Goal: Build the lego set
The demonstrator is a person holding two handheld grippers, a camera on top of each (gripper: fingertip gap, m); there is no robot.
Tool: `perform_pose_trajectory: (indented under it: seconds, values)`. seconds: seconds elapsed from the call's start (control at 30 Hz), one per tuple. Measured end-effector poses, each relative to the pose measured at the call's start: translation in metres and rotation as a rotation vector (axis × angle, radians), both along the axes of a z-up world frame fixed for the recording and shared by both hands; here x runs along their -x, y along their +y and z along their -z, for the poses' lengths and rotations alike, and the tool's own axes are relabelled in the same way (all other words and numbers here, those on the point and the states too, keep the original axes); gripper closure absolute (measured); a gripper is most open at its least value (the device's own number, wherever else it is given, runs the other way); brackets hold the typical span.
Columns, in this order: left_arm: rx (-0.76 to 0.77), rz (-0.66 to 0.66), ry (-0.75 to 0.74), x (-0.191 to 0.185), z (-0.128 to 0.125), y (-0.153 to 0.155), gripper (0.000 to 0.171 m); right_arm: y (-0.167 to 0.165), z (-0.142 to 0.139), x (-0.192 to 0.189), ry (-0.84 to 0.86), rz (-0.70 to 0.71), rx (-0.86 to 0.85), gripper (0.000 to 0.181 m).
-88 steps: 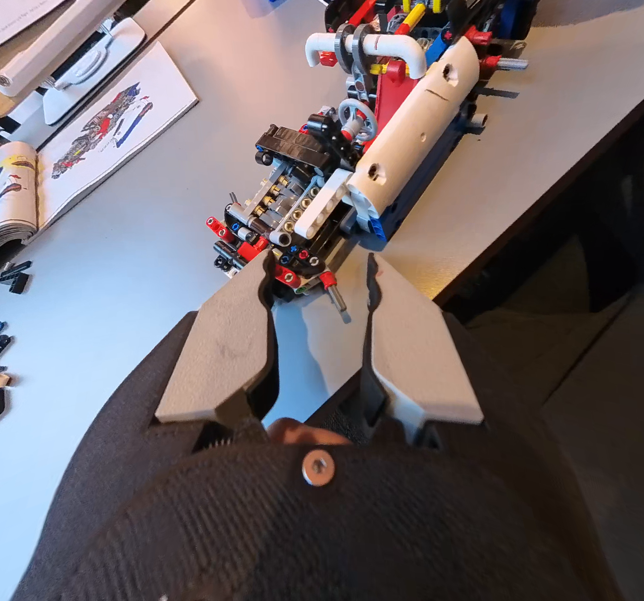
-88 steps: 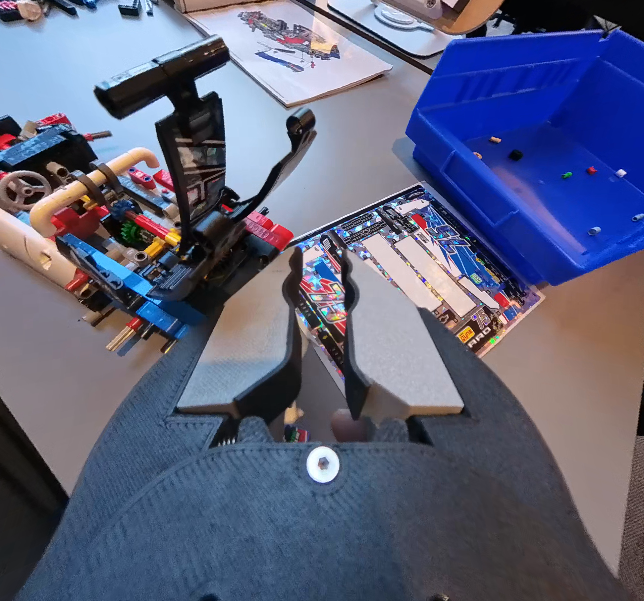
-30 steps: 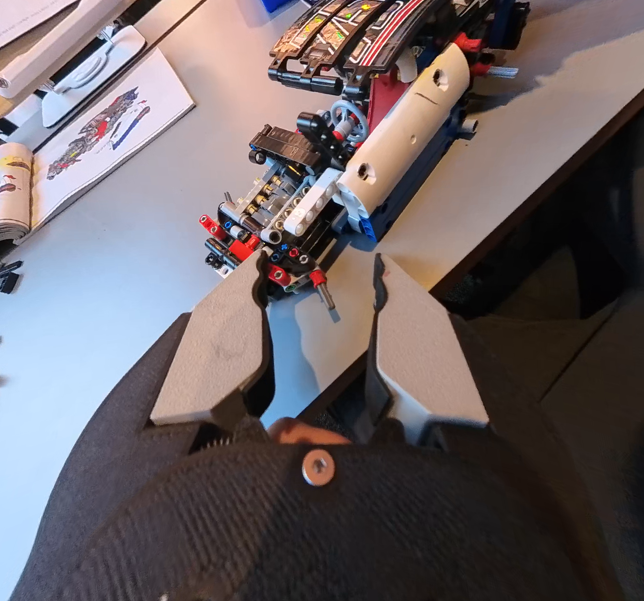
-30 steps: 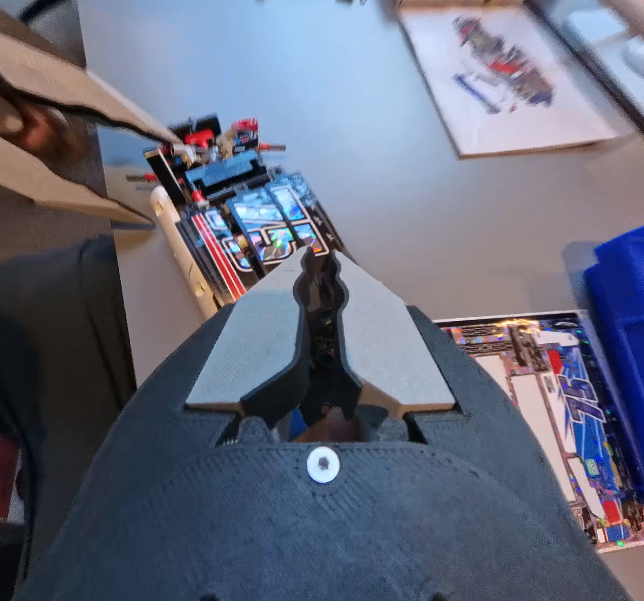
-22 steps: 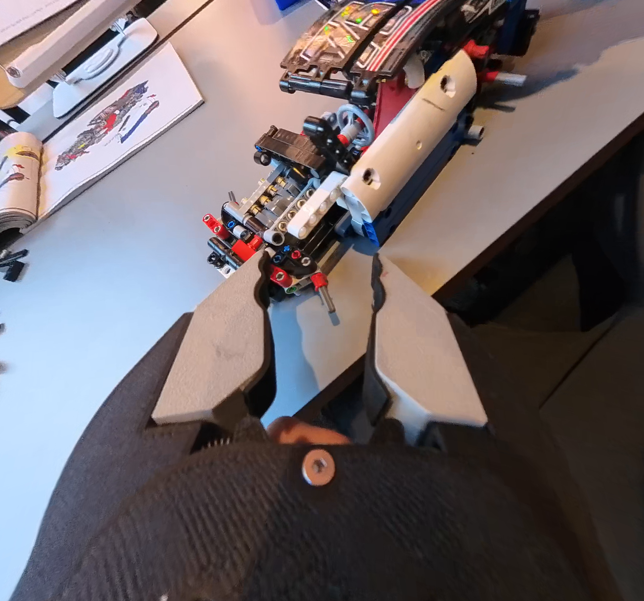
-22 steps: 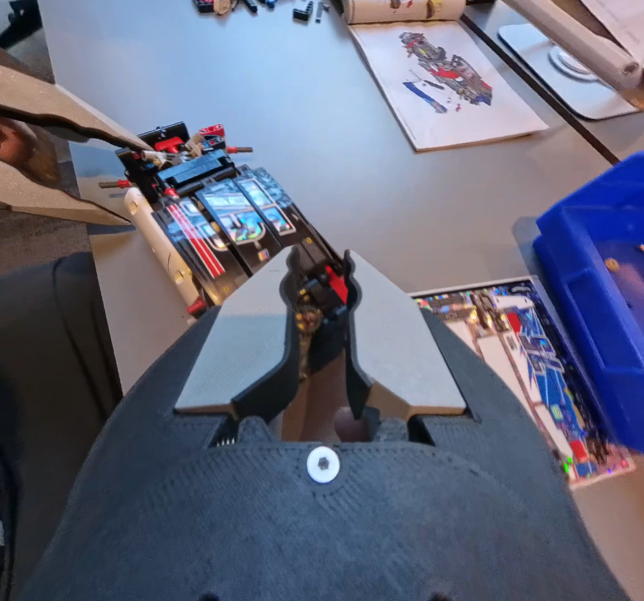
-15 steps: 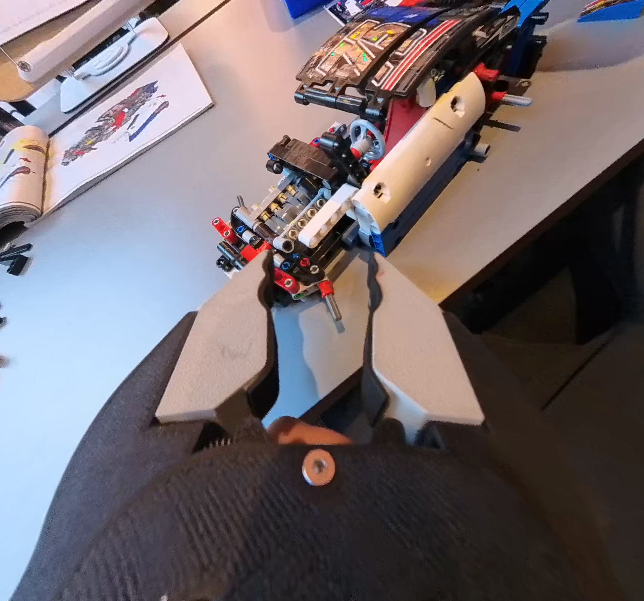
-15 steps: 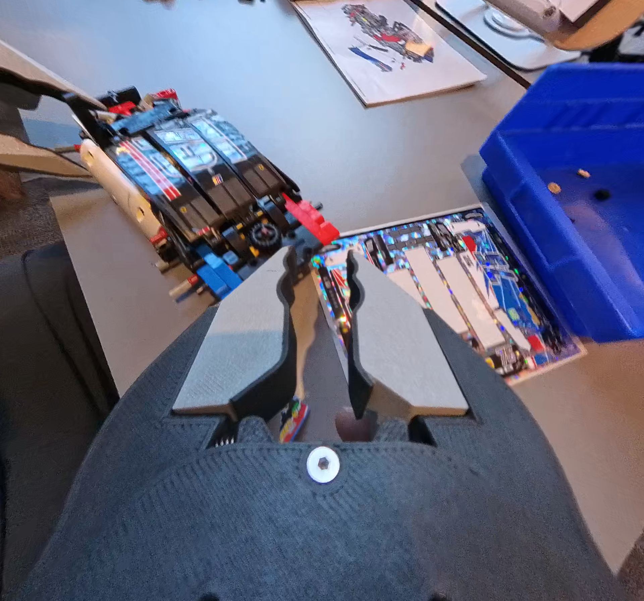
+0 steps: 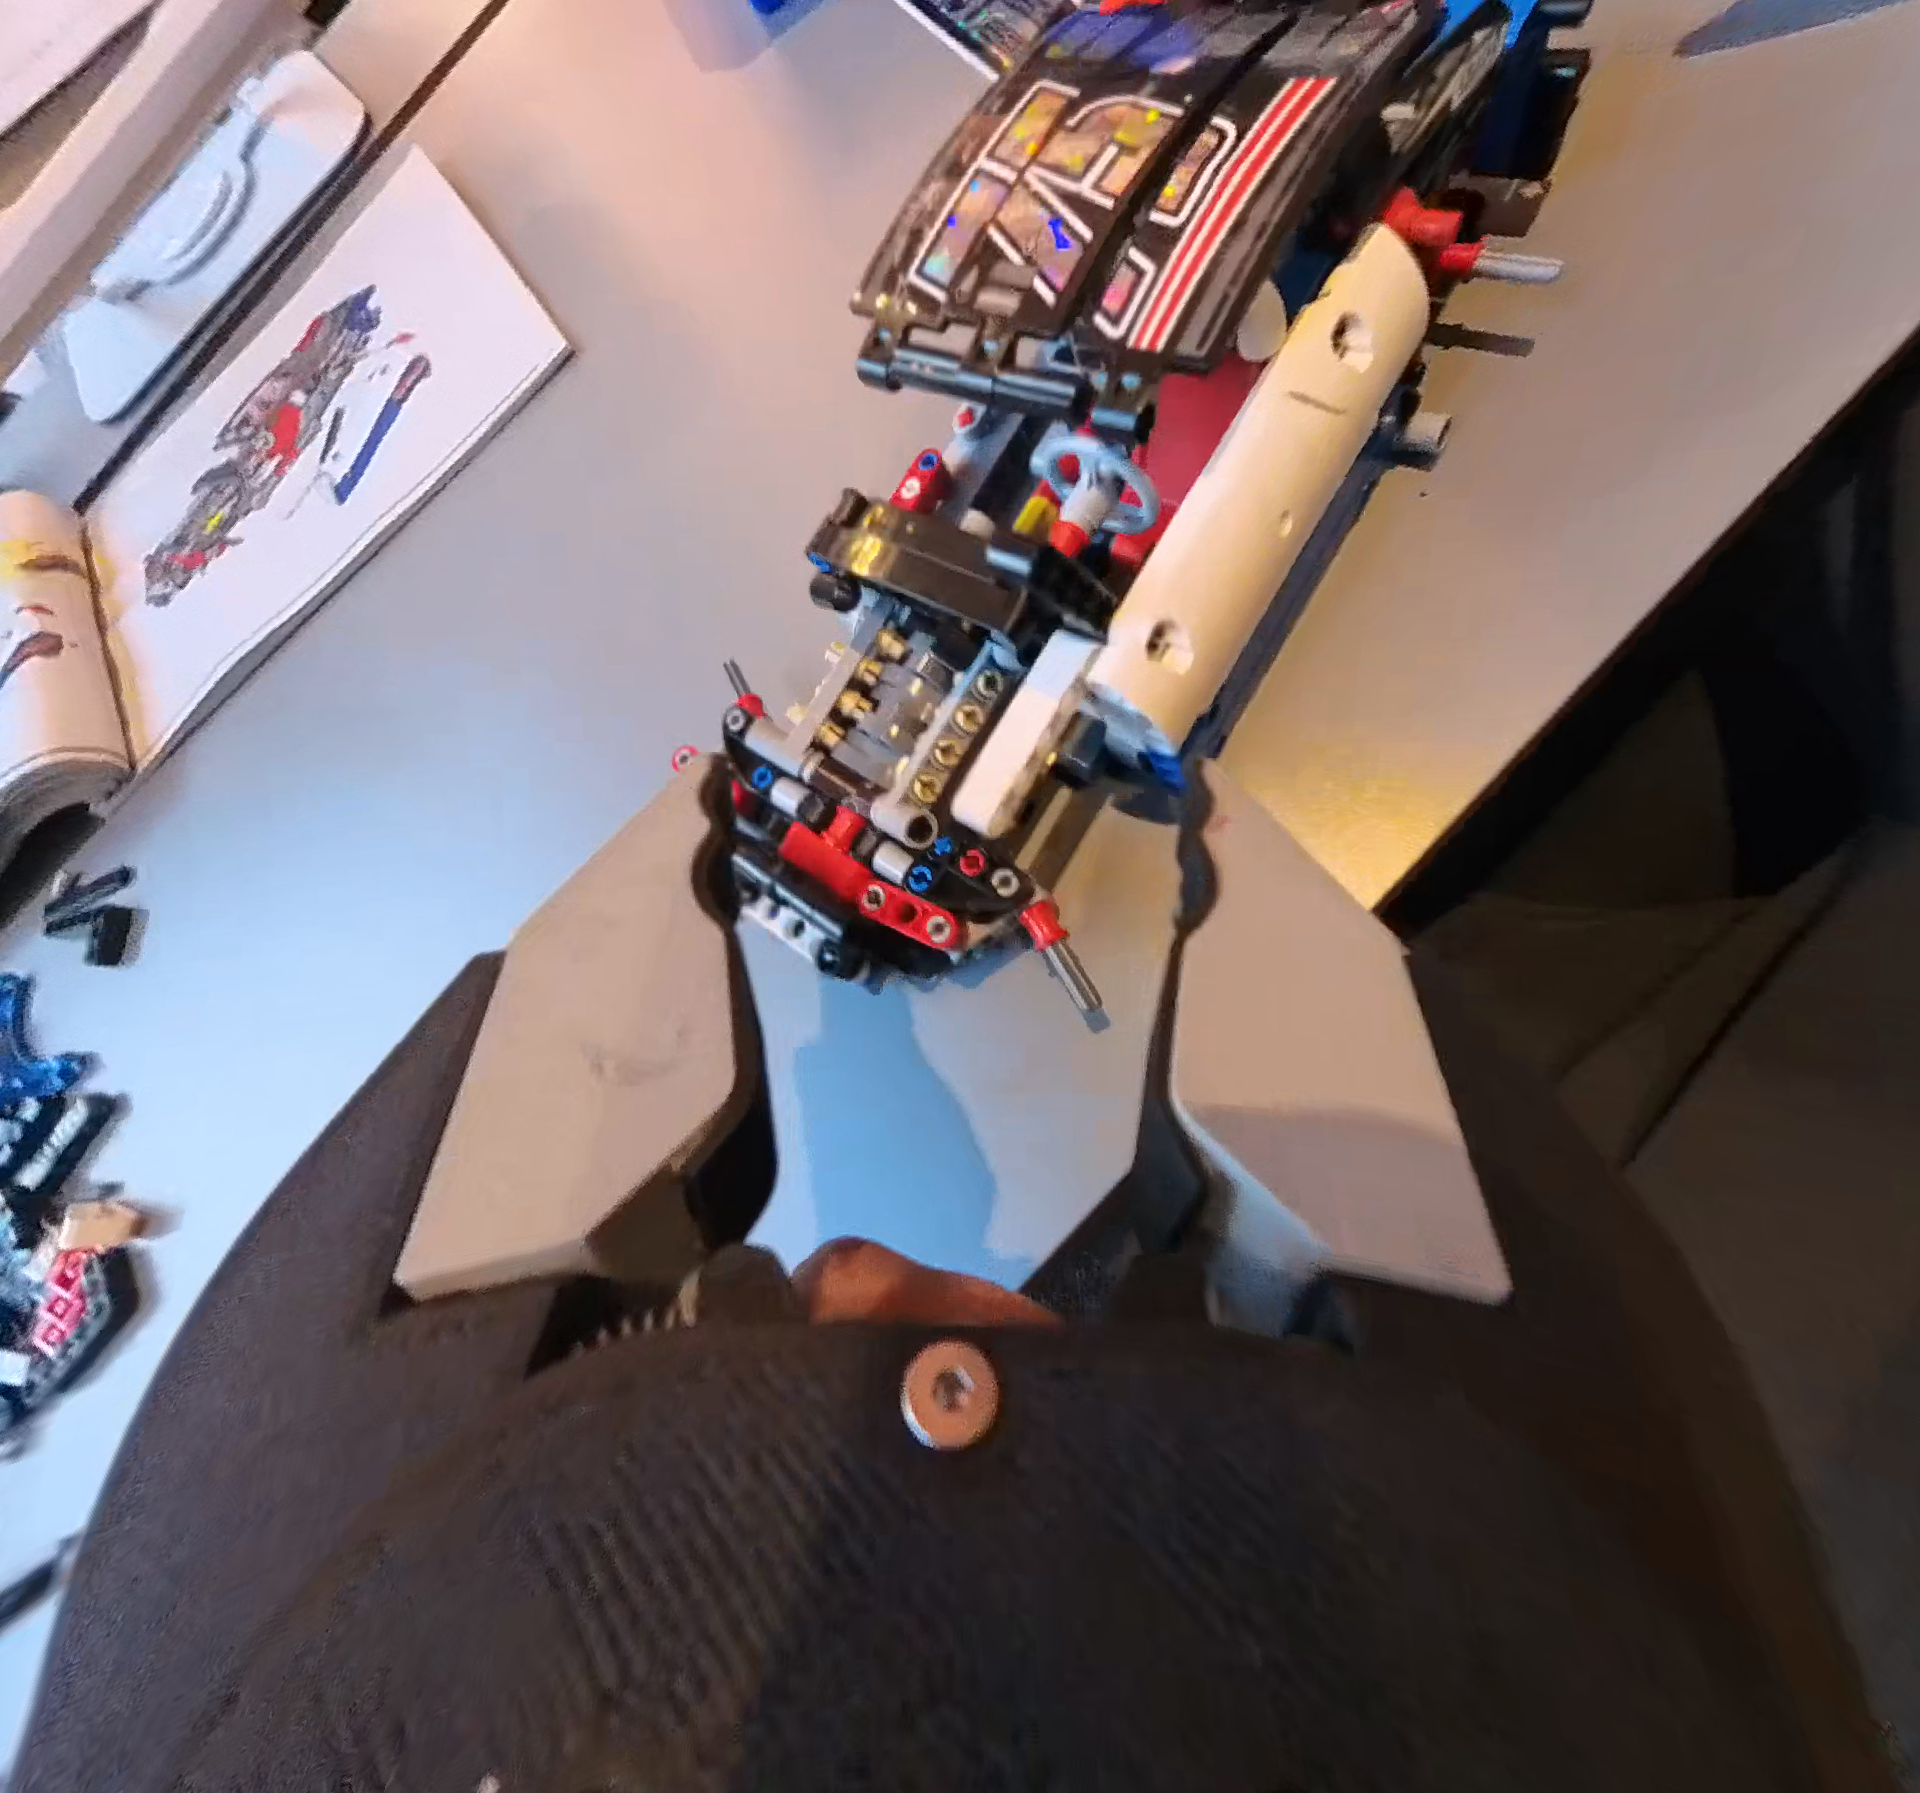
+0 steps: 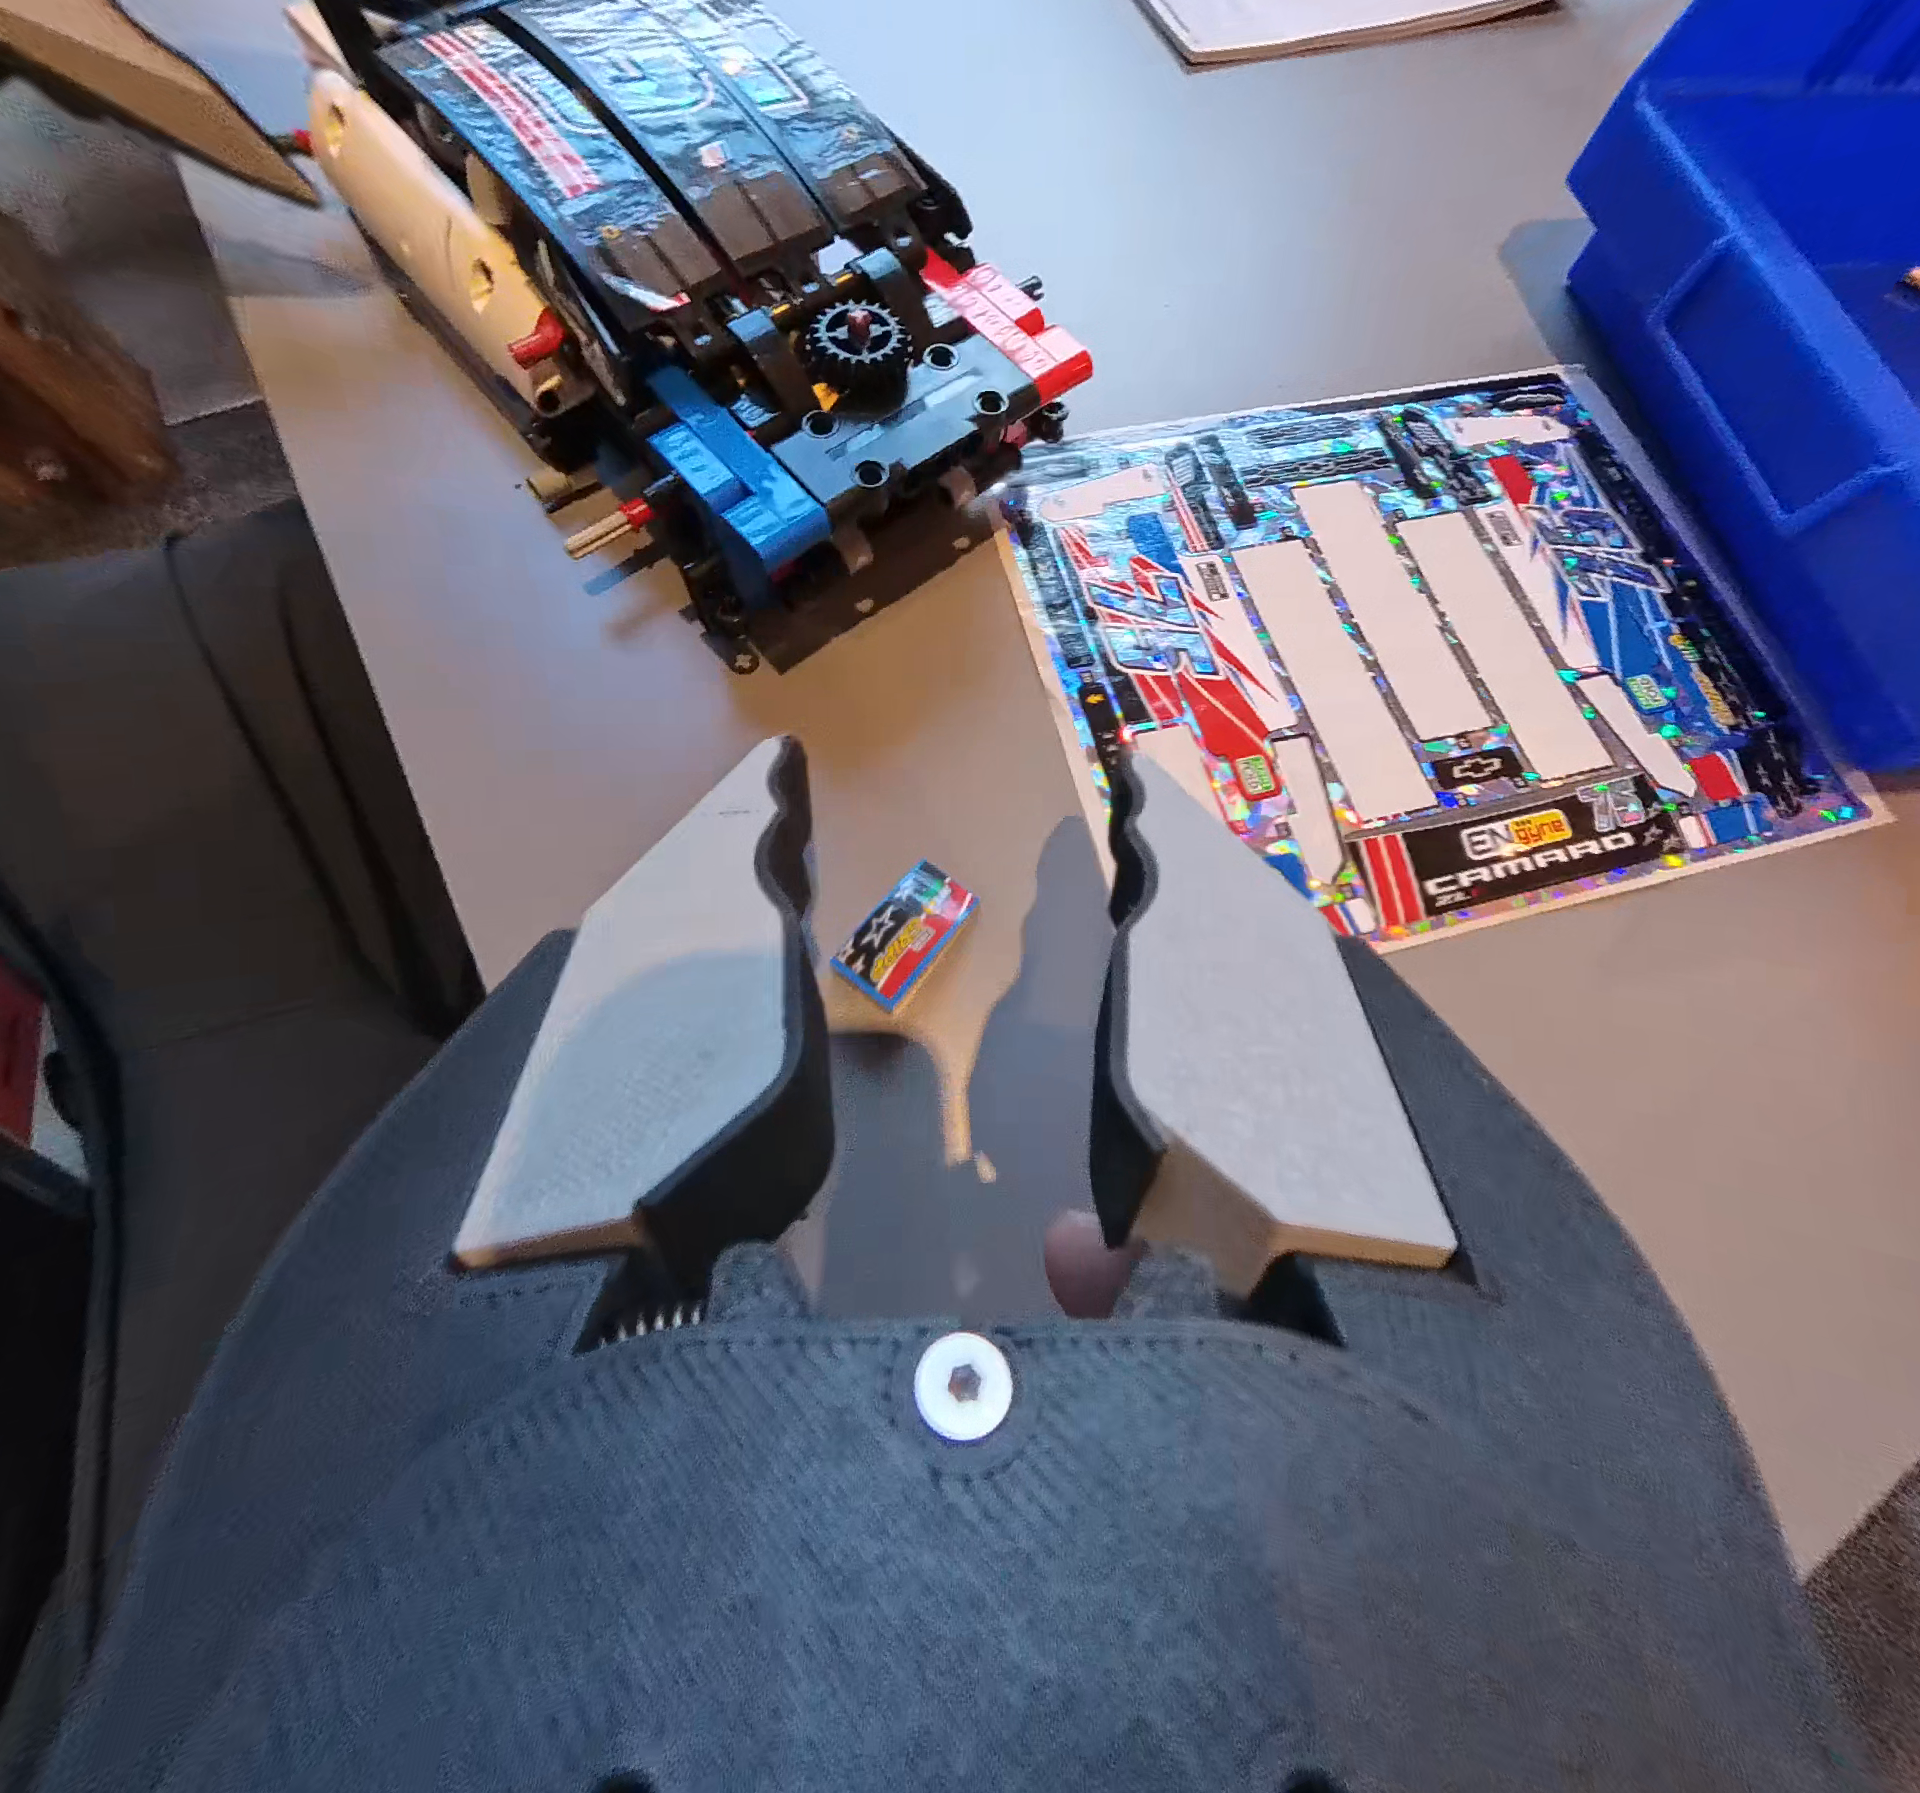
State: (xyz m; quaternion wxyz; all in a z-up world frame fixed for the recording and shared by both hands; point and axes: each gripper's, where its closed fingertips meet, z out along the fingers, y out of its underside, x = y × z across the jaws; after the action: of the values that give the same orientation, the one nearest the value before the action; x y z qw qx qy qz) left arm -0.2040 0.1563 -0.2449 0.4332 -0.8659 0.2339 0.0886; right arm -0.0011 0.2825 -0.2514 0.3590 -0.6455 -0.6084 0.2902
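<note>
The lego car, with a white side panel and a black stickered roof, lies on the grey table near its edge. My left gripper is open, its fingers straddling the car's front end; the left fingertip overlaps the front corner. In the right wrist view the car shows from the rear with its black gear. My right gripper is open and empty, short of the car's rear. A small blue stickered tile lies on the table between its fingers.
A shiny sticker sheet lies right of the car, with a blue bin beyond it. The open instruction booklet and loose pieces are at the left. The table edge runs close by the car's right side.
The roof panel came down flat on the car. My right gripper pulled back from the car's rear and opened. My left gripper opened wider and moved forward around the front end.
</note>
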Motion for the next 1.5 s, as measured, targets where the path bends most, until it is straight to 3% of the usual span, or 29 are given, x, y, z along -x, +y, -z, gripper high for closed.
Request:
perform_pose_trajectory:
  seconds: [0.17, 0.33, 0.53, 0.7, 1.0, 1.5]
  values:
    - [0.078, 0.129, 0.061, -0.008, -0.007, 0.020, 0.075, -0.011, 0.004, -0.001, 0.007, -0.065, 0.015, 0.123]
    - [0.227, 0.272, 0.026, -0.025, 0.006, 0.034, 0.071, -0.016, 0.013, -0.004, -0.037, -0.096, -0.031, 0.121]
    - [0.432, 0.328, 0.060, -0.022, 0.037, 0.033, 0.065, -0.014, 0.015, -0.008, -0.029, -0.090, -0.030, 0.123]
    - [0.429, 0.313, 0.034, -0.022, 0.037, 0.038, 0.069, -0.012, 0.015, -0.013, -0.036, -0.087, -0.032, 0.122]
    - [0.421, 0.137, -0.035, -0.016, 0.036, 0.033, 0.070, -0.005, 0.027, -0.040, -0.151, -0.012, -0.065, 0.124]
    - [0.412, 0.131, -0.066, -0.023, 0.034, 0.024, 0.071, -0.023, 0.034, -0.032, -0.148, -0.053, -0.045, 0.155]
